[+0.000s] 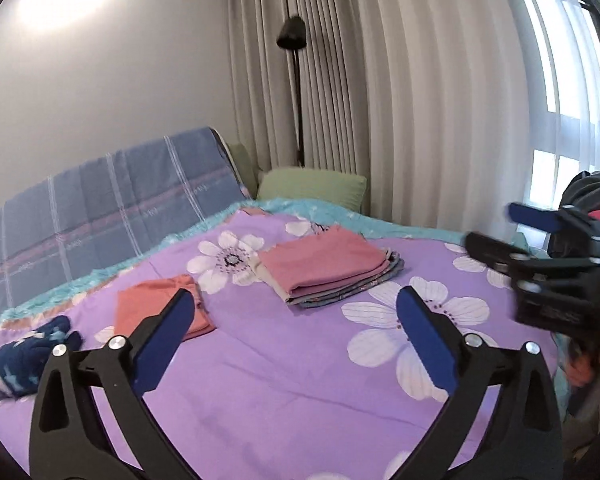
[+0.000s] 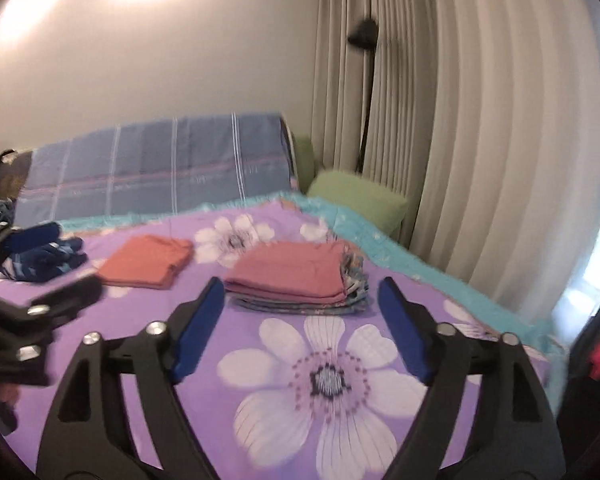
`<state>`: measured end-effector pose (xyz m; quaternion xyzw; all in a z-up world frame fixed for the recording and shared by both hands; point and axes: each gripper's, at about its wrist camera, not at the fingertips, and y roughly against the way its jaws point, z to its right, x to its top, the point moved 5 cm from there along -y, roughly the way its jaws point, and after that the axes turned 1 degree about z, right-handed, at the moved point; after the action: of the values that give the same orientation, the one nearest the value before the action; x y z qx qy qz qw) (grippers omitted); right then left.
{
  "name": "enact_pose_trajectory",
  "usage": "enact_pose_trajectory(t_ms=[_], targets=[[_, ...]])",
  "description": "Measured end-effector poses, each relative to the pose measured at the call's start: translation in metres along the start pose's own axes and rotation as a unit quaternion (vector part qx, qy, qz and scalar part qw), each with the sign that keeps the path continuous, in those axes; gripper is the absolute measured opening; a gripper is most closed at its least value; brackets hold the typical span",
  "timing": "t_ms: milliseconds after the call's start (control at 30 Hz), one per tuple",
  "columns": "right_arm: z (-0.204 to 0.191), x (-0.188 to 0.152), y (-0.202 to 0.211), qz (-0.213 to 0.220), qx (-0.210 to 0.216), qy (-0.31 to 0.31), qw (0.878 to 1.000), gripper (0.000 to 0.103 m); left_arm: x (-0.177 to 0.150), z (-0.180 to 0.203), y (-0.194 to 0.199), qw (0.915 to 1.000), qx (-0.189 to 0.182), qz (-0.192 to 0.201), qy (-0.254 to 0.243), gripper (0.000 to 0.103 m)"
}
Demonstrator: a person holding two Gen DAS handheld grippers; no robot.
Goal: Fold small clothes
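Plainly, the next garment to fold was the crumpled navy patterned garment (image 1: 24, 354), lying unfolded at the left edge of the bed (image 1: 284, 364), ahead and to the left of the left tongs (image 1: 296, 322) and far to the left of the right tongs (image 2: 300, 326); by my reading the left hand was the nearer one. Both tongs hovered above the purple floral bedspread with their blue pads spread wide, gripping nothing. The garment's long axis could not be told from its bunched shape. Just beside it toward the middle lay a folded salmon cloth (image 1: 160, 308), and farther right a stack of folded clothes (image 1: 328, 270) topped in pink, apart from both. A plaid blanket (image 1: 112, 208) and green pillow (image 1: 312, 190) sat at the far side. Nothing lay between the left tongs and the navy piece.
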<state>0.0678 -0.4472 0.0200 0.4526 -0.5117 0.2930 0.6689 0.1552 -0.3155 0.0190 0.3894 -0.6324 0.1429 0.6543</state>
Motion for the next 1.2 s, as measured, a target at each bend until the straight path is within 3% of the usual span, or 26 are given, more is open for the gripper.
enact_pose_trajectory(t_ms=[233,533,967,1200], targets=[[-0.019,0.007,0.107,0.063,-0.022,-0.024,0.997,0.093,-0.004,-0.001,0.086,0.9985,0.013,0.033,0.041,0.102],[-0.041,-0.002,0.156,0.049,-0.028,-0.041,0.998,0.094,-0.017,0.002,0.159,0.9968,0.053,0.055,0.025,0.102],[-0.049,-0.026,0.183,0.031,-0.041,-0.031,0.998,0.096,-0.046,0.005,0.174,0.9949,0.056,0.032,0.078,0.102],[-0.053,-0.031,0.180,0.027,-0.037,-0.024,0.999,0.096,-0.049,0.011,0.171,0.9952,0.066,0.022,0.069,0.102]])
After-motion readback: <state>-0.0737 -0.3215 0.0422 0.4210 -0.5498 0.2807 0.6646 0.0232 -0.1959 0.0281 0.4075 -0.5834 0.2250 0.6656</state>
